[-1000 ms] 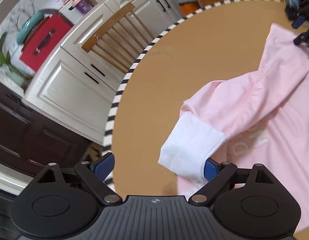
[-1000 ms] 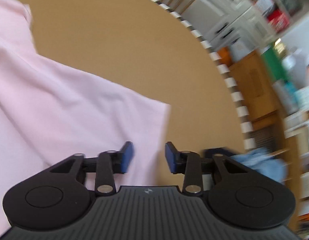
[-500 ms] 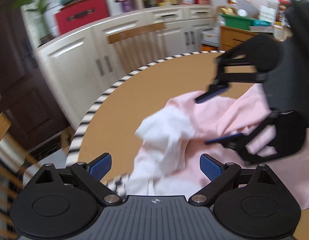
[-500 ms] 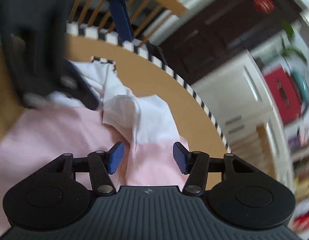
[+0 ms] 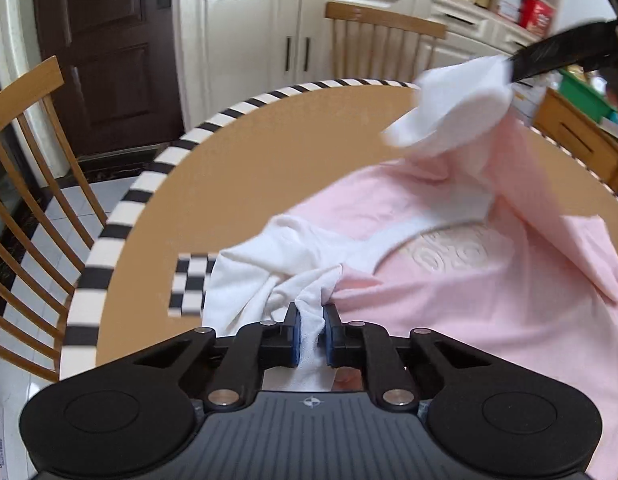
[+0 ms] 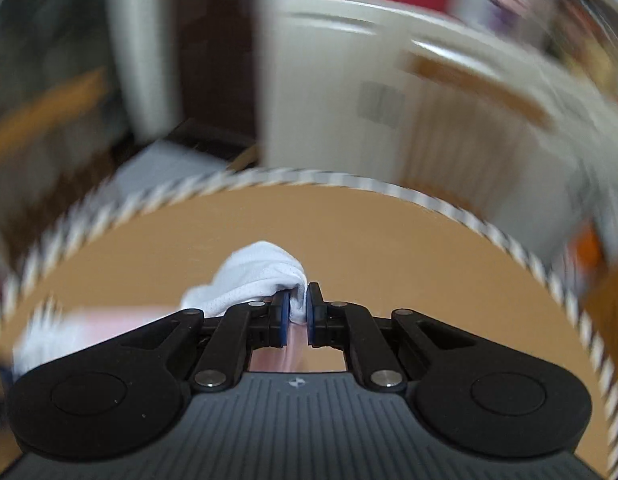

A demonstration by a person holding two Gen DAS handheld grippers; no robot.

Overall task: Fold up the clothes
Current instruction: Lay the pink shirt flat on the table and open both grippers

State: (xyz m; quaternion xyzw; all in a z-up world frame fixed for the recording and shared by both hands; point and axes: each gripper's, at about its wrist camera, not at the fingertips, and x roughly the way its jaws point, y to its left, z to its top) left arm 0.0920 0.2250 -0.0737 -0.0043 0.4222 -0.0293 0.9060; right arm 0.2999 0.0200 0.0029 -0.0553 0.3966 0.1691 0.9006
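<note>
Both jaws pinch shirt [image 5: 449, 280] cuffs, table [image 5: 237, 168] edge seemingly near

I count one garment [image 5: 449, 292], a pink shirt with white parts, and on it two white cuffs: one [image 5: 309, 312] at my left gripper [image 5: 310, 332], one [image 5: 457, 108] lifted at the far side. I count two grippers in the left wrist view, my own and the right one, of which only a dark finger [image 5: 565, 56] shows at the upper right; in the right wrist view I count one gripper [image 6: 297, 312]. There is one round table [image 5: 245, 184] with one striped border. I count two wooden chairs [image 5: 29, 184], one at the left and one [image 5: 383, 48] behind the table. One checkered marker [image 5: 191, 284] lies on the table. The cupboard doors behind I cannot count surely.
</note>
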